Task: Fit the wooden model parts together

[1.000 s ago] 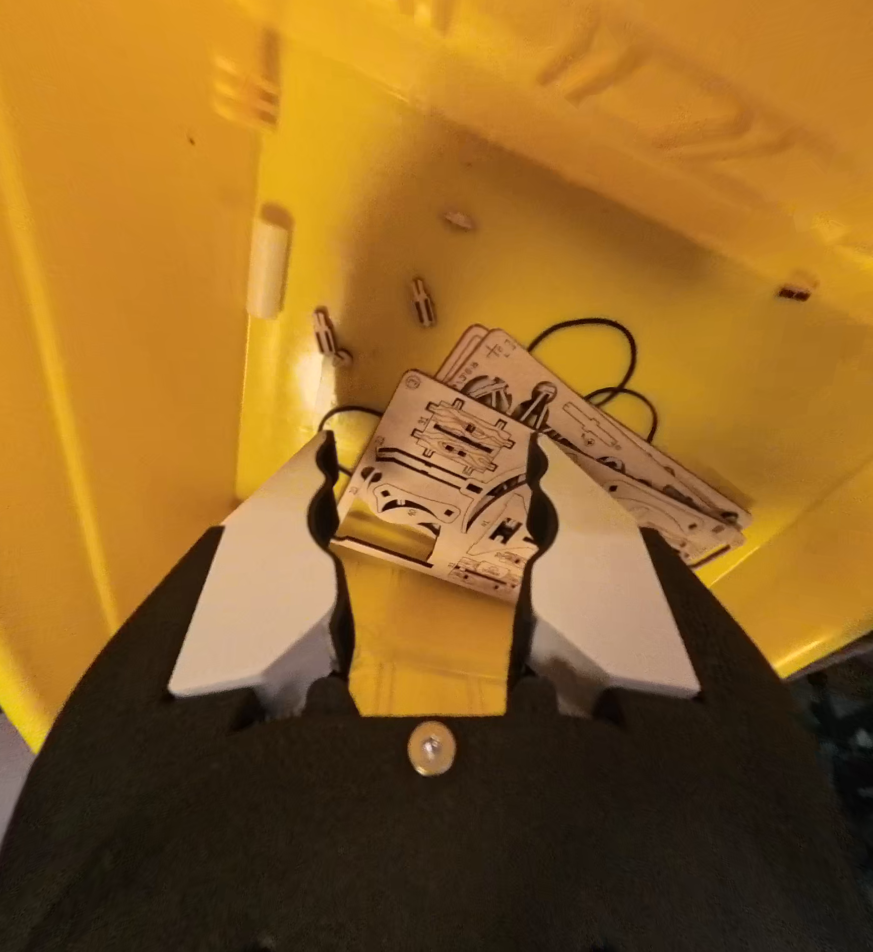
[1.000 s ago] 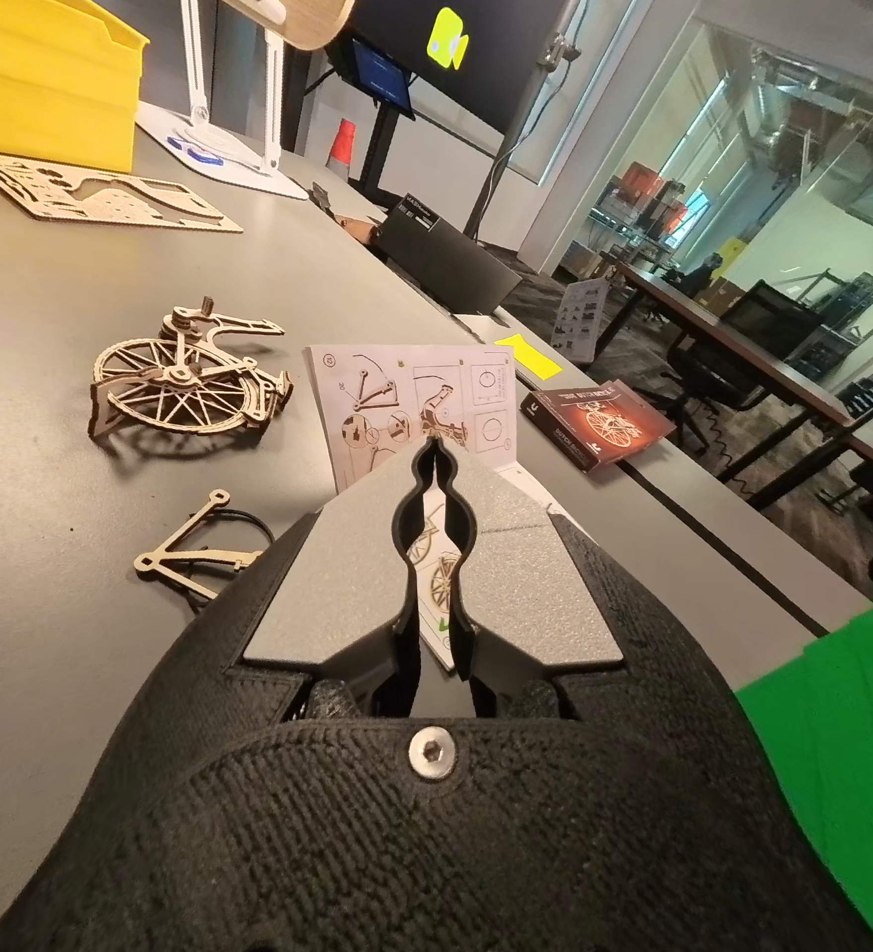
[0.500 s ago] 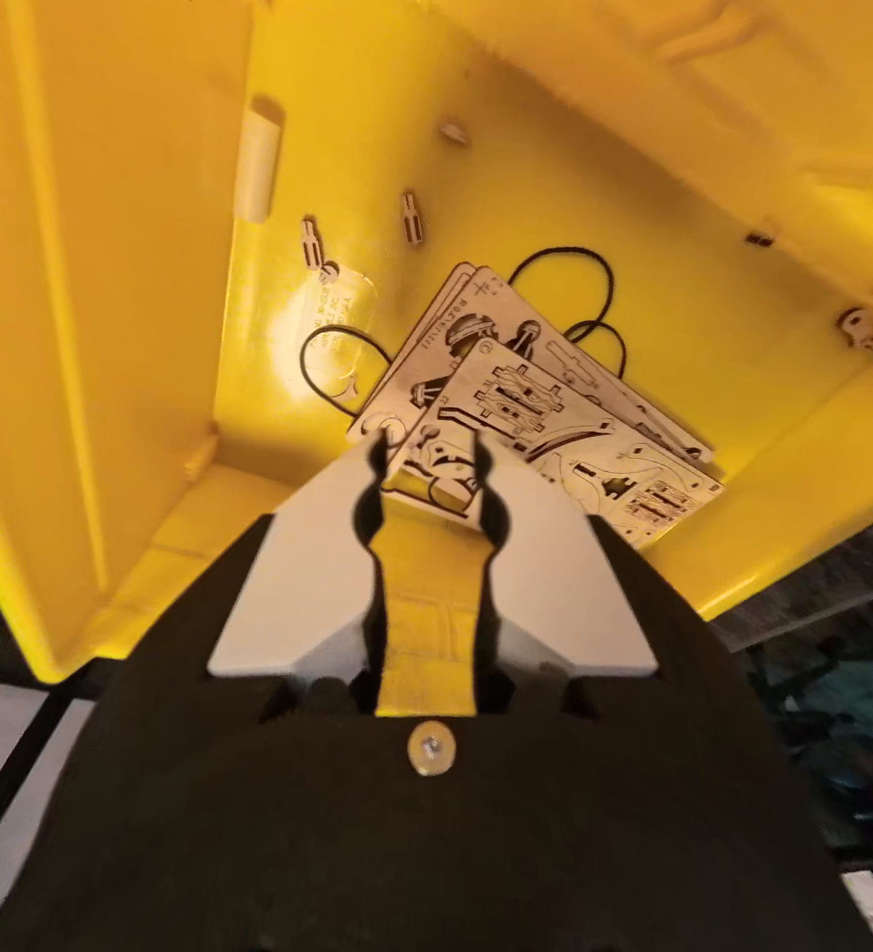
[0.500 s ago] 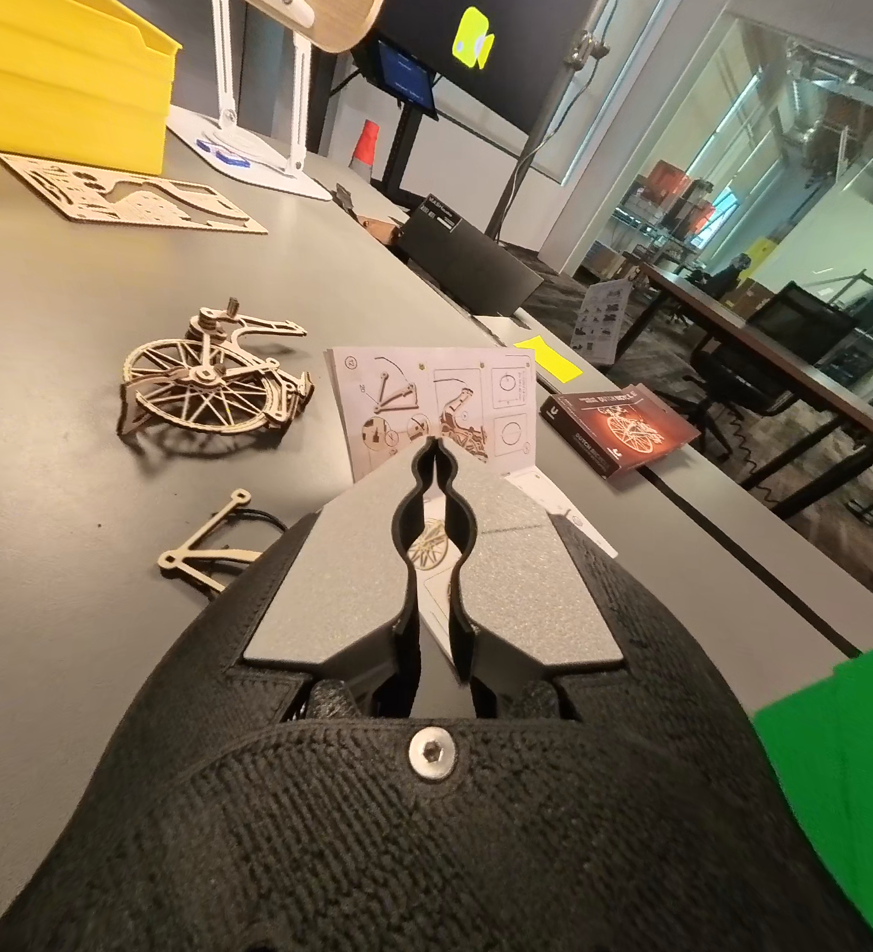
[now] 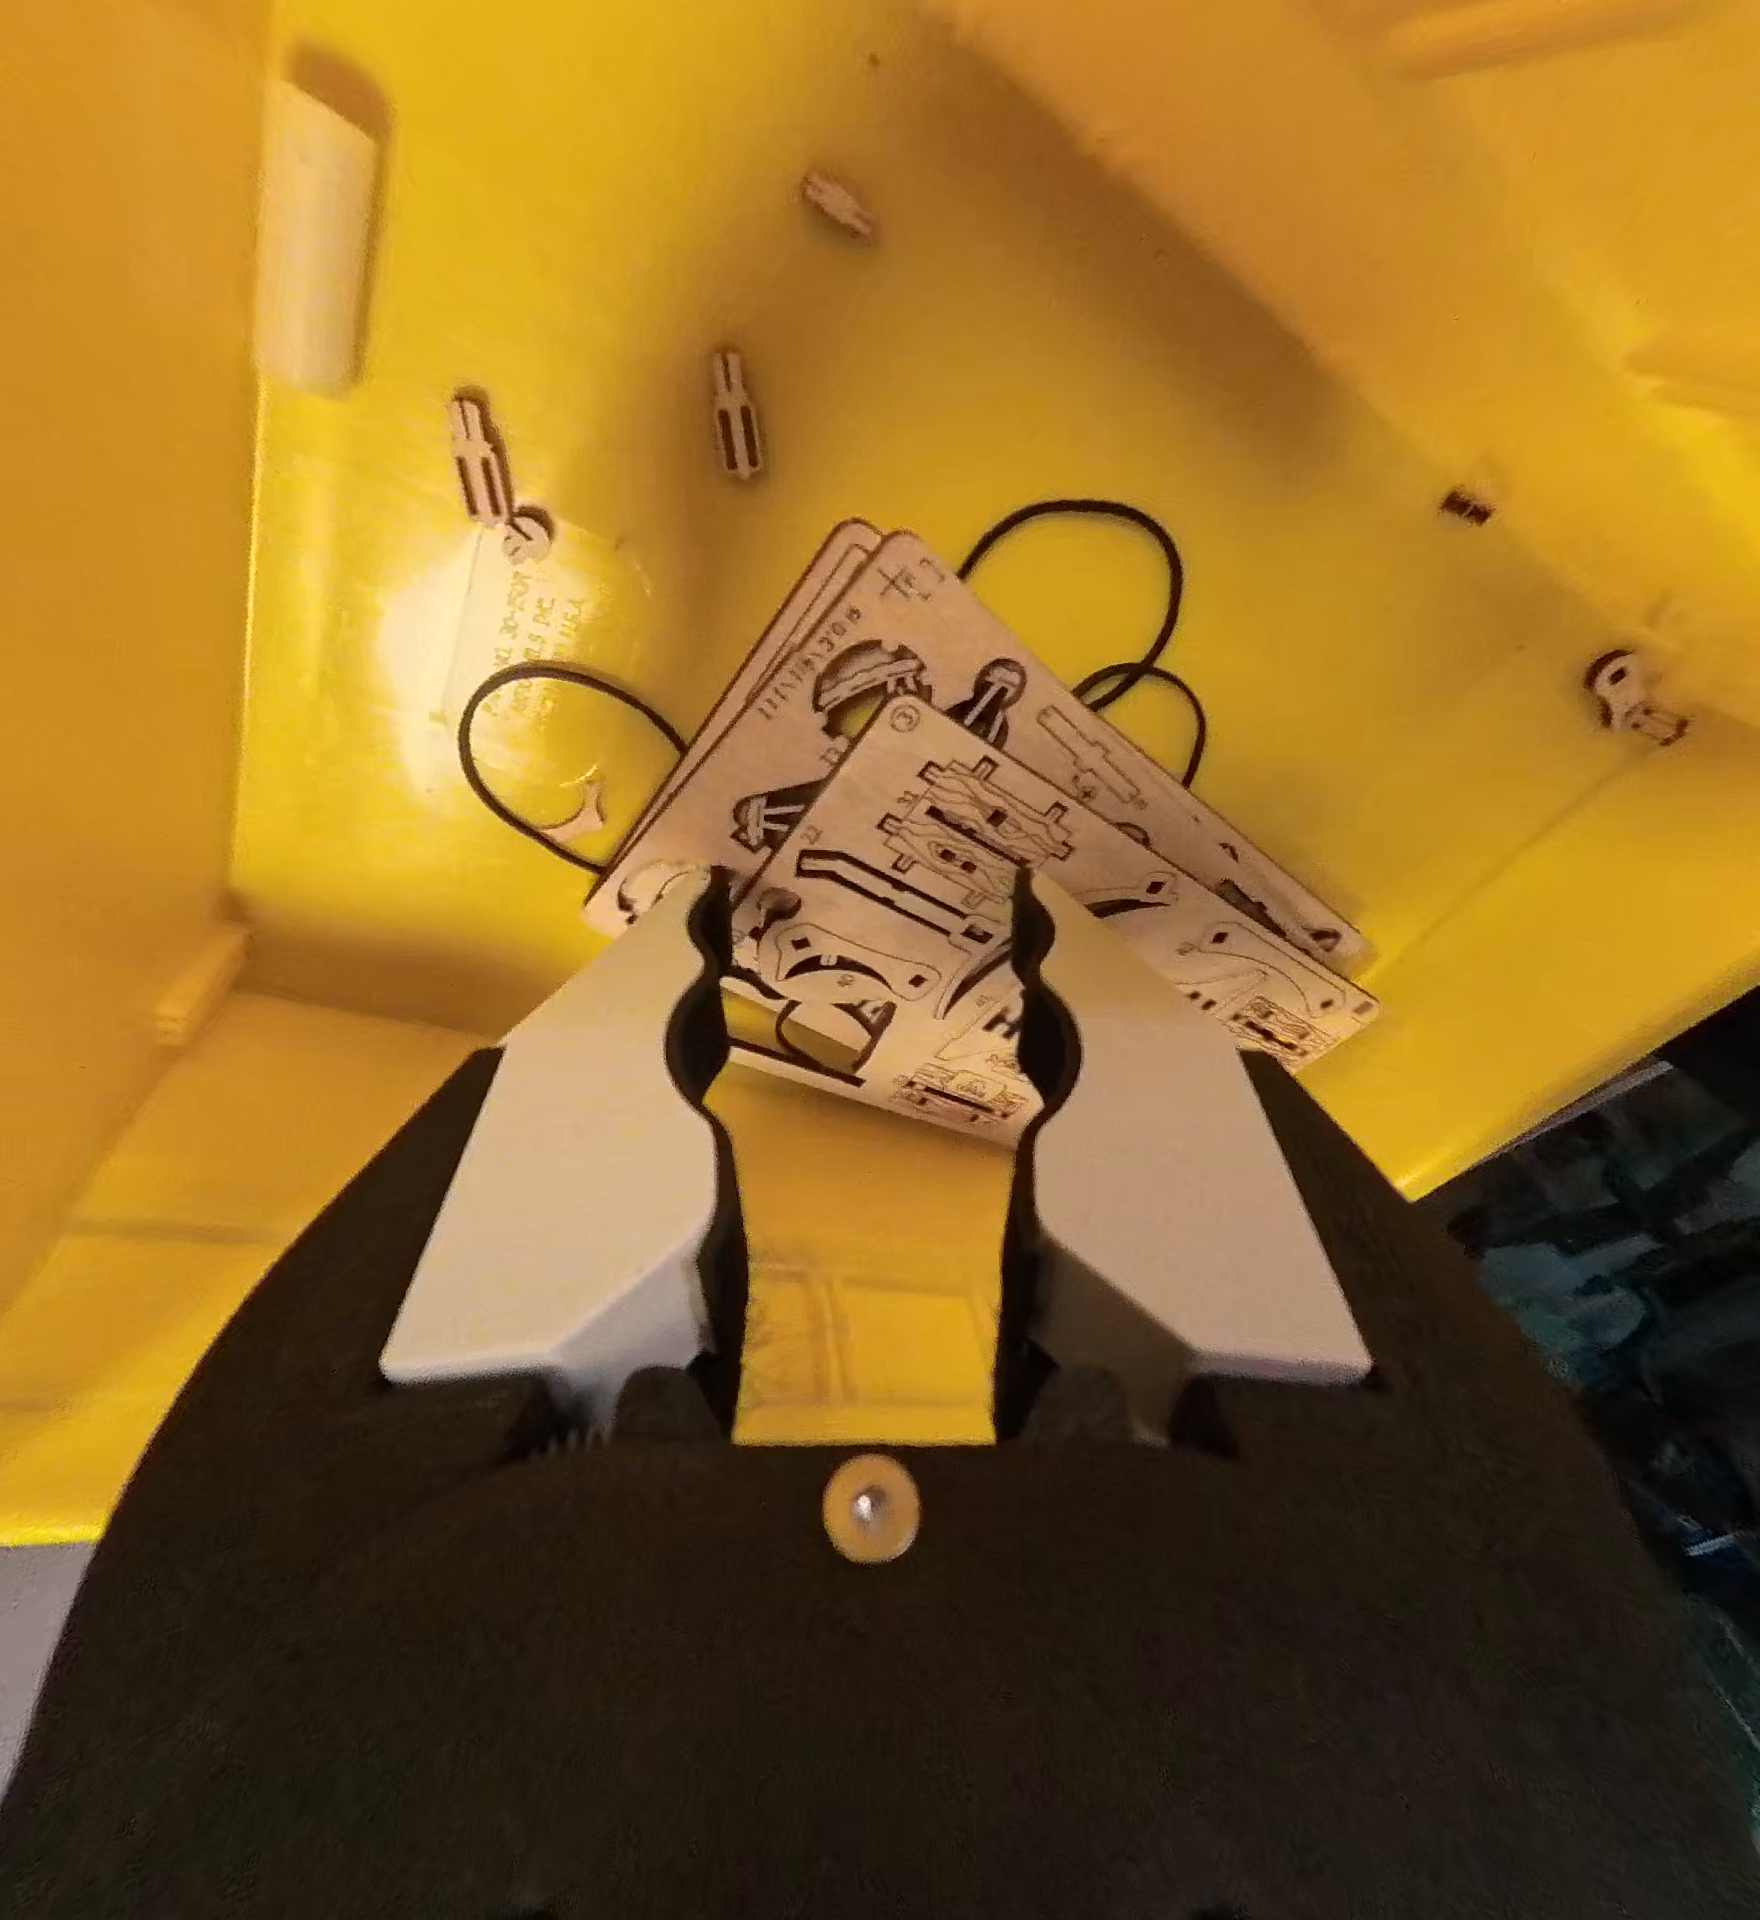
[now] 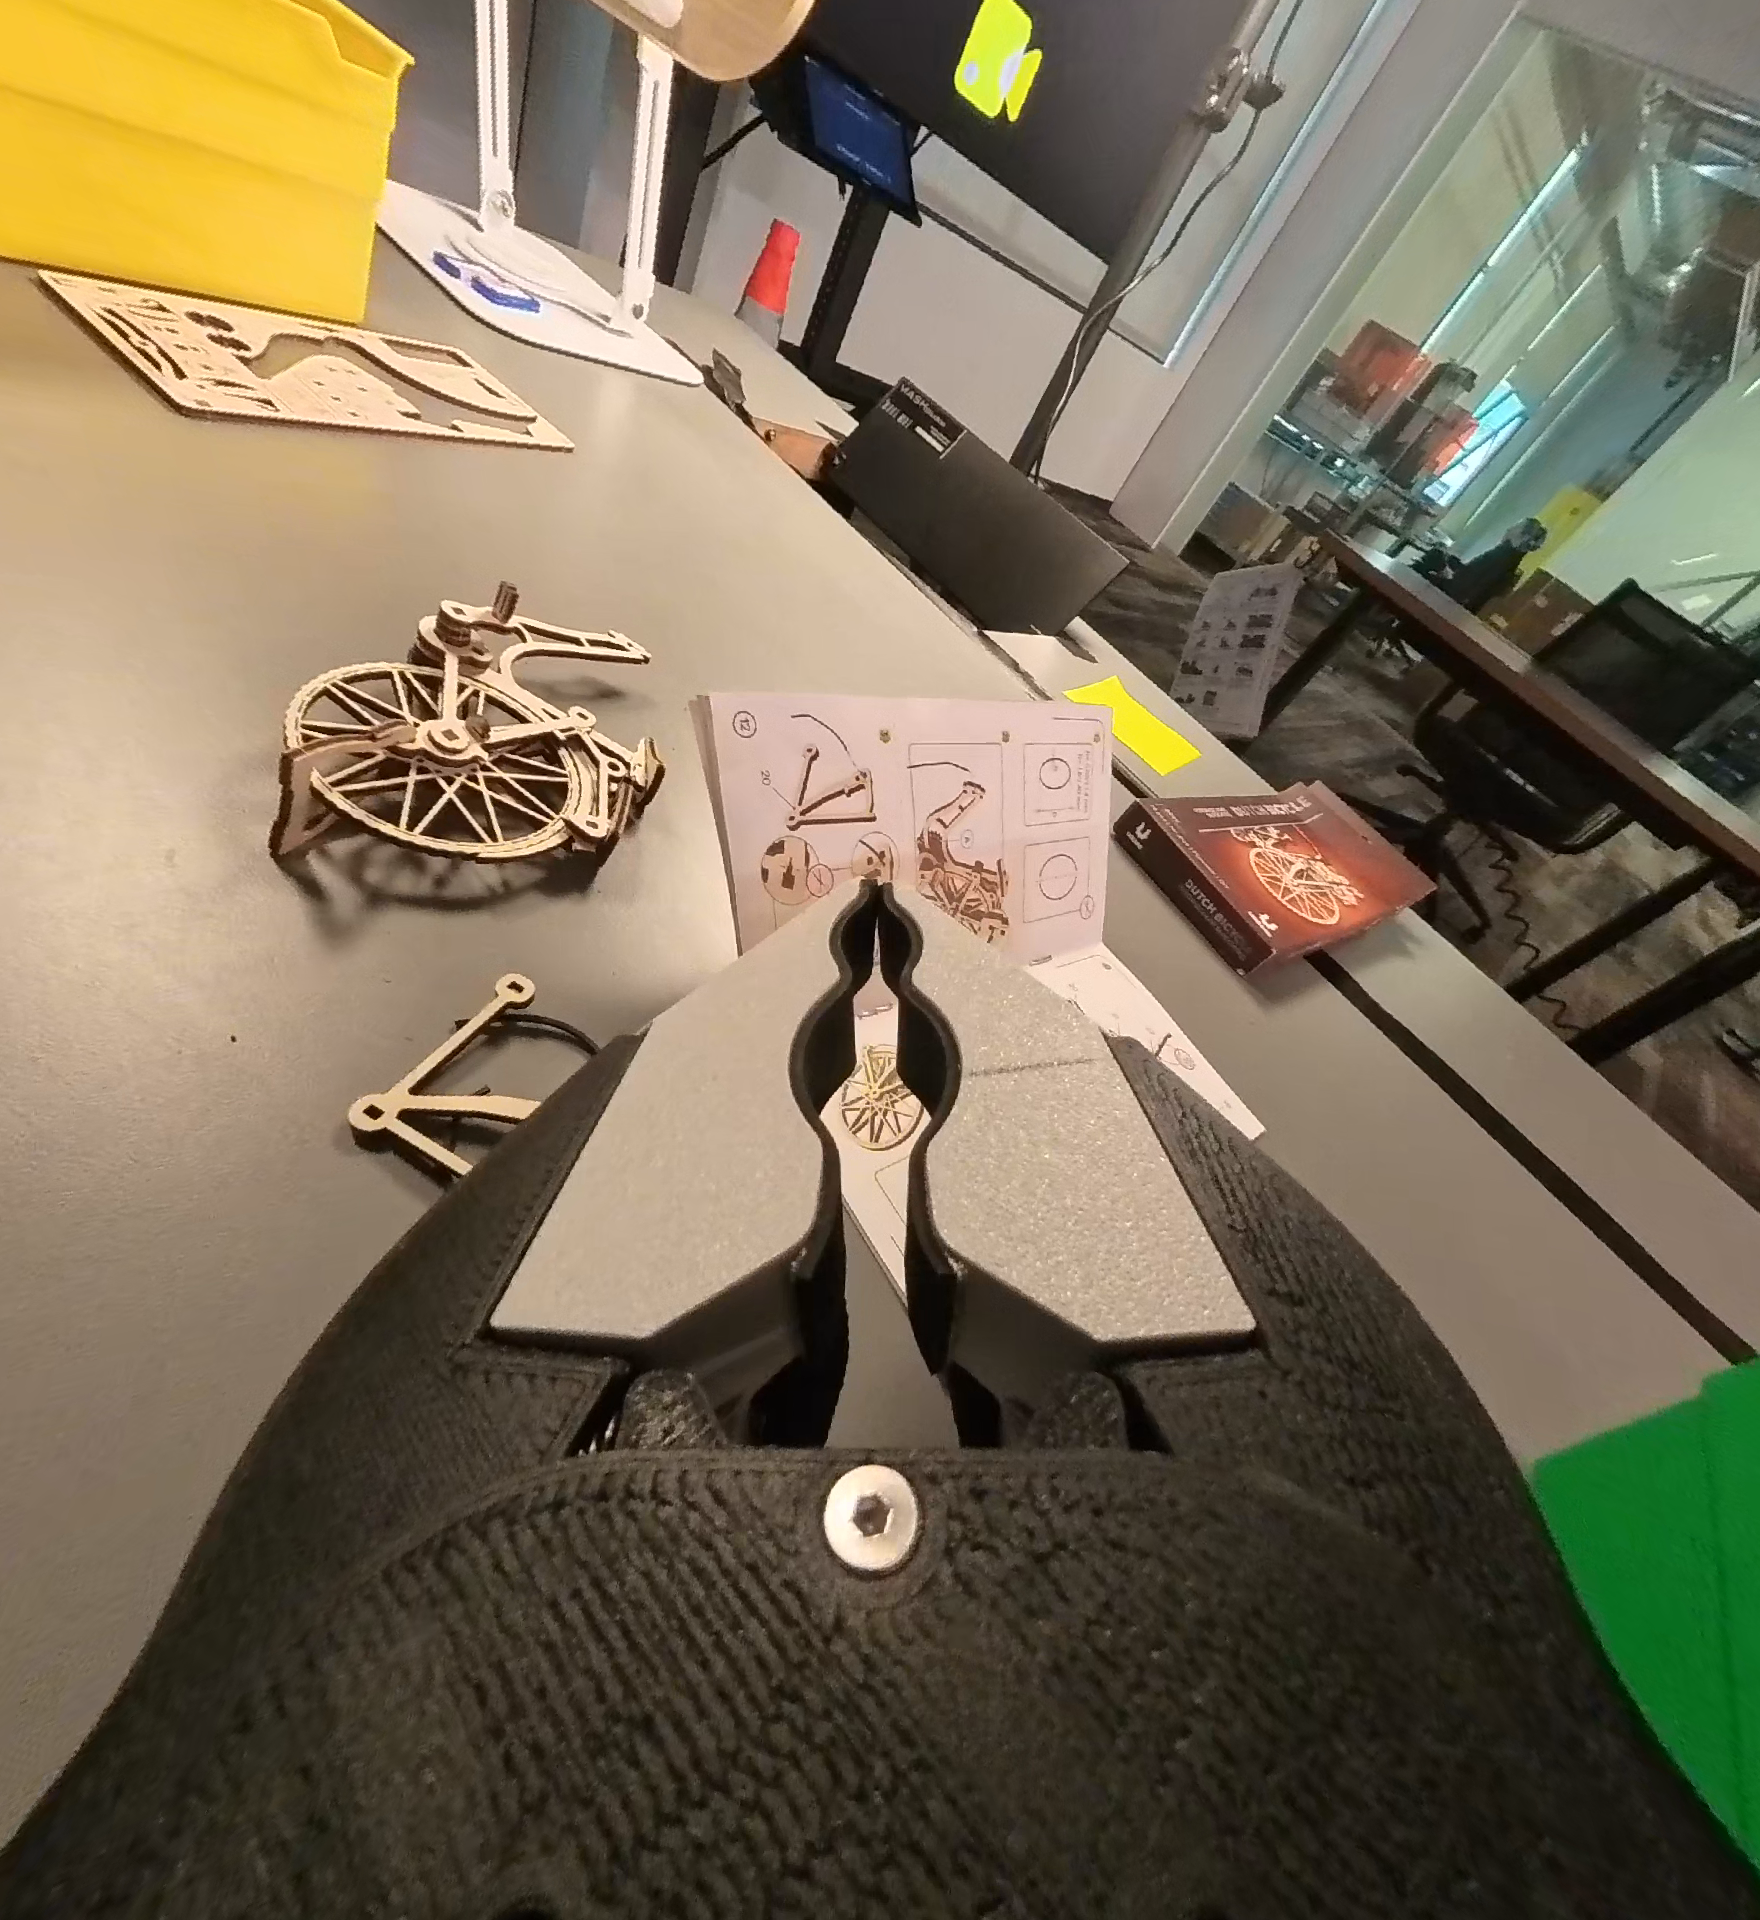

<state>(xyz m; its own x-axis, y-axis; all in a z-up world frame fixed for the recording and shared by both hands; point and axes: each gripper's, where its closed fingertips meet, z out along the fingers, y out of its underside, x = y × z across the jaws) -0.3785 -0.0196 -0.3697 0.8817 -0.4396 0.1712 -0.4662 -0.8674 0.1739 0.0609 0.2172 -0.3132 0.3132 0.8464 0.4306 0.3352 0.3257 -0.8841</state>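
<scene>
Left tongs [image 5: 865, 904] gape wide inside the yellow plastic bin [image 5: 1219, 343], over pale laser-cut wooden sheets [image 5: 1042, 831]. Right tongs [image 6: 878, 891] sit pinched together, empty, above the bare grey desk [image 6: 128, 935].

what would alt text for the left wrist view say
The open grey two-finger tool reaches into a yellow plastic bin, its tips framing the near edge of the top laser-cut pale wooden parts sheet in an overlapping stack. Thin black elastic loops lie behind the sheets, and small loose wooden connector pieces are scattered on the bin floor.
</scene>
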